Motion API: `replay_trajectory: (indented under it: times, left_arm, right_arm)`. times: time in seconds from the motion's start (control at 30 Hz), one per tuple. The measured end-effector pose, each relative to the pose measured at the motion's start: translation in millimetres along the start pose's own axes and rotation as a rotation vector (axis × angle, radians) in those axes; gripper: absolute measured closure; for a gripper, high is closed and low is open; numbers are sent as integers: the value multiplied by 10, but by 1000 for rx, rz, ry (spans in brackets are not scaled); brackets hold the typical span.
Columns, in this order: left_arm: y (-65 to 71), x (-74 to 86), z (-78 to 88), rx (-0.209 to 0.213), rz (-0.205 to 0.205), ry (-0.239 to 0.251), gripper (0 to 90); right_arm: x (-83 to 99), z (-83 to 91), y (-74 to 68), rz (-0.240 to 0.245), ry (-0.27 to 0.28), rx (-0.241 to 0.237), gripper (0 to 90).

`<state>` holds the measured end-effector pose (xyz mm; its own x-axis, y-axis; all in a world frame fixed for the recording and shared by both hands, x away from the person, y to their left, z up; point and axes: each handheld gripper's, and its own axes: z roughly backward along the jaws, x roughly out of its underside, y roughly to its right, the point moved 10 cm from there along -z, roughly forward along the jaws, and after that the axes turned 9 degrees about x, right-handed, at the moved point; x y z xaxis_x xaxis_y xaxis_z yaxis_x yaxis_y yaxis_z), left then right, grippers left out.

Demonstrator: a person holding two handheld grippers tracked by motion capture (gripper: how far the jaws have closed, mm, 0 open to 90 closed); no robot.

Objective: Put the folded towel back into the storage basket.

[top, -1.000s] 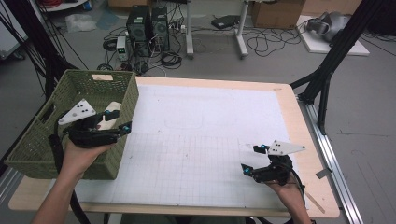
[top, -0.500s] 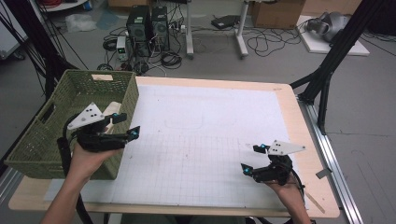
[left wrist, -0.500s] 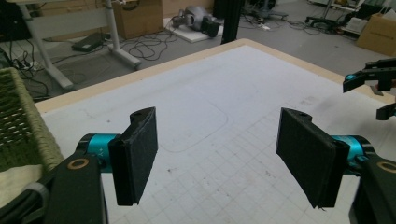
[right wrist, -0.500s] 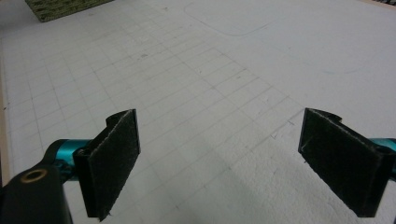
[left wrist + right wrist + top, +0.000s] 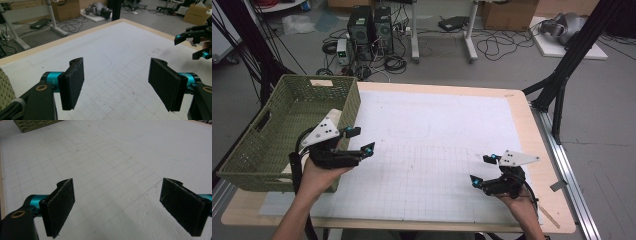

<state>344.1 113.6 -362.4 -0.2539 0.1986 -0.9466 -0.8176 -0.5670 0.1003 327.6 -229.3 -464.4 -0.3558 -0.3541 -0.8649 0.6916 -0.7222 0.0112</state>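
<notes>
While the left gripper, jaws spread and holding nothing, is hovering just beside the green basket, the right gripper is waiting likewise spread; keep both clear of the rim.

Left hand-held gripper: black body, teal jaw hubs, grey three-cornered plate, black cable.

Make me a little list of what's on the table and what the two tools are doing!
table: white grid mat on a wooden top
basket: green woven basket at the left edge
left tool: jaws open, nothing between them, beside the basket over the mat
right tool: jaws open, nothing between them, low over the mat's right side
</notes>
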Motion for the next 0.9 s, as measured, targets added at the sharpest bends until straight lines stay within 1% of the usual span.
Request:
replay_trajectory:
  times: [0.27, 0.4, 0.7, 0.9]
  left_arm:
    - [94, 69, -100, 18, -10, -5, 294]
    - [132, 119, -145, 29, -5, -7, 294]
    - [185, 259, -233, 39, 1, -11, 295]
    - [234, 342, -296, 57, 3, -14, 294]
  right_arm:
    - [-9, -1, 2, -1, 5, 1, 121]
    - [-11, -1, 3, 0, 6, 2, 121]
    - [-7, -8, -9, -1, 2, -1, 121]
    - [-7, -11, -8, 4, 3, 0, 121]
